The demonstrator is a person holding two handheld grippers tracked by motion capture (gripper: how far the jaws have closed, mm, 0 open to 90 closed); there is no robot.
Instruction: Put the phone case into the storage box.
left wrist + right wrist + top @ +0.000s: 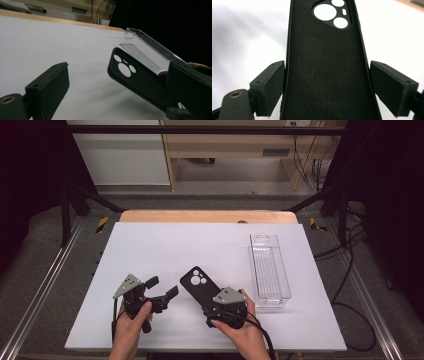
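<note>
Bright, even overhead light on the white table (150, 250), dark surrounds, softly blurred close-ups.

My matt black phone case (324, 75) has a fuzzy lining; the box (270, 270) is clear glossy plastic; the table (150, 250) is smooth, matt white.

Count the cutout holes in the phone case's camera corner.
4: in the phone case, one large hole, two smaller round ones, and a tiny slot.

A lab or workshop is showing itself here: a black metal frame (75, 195) is enclosing the white-topped table (165, 245), cables (345, 270) are trailing across grey carpet, hazard tape (102, 224) is marking the floor.
</note>
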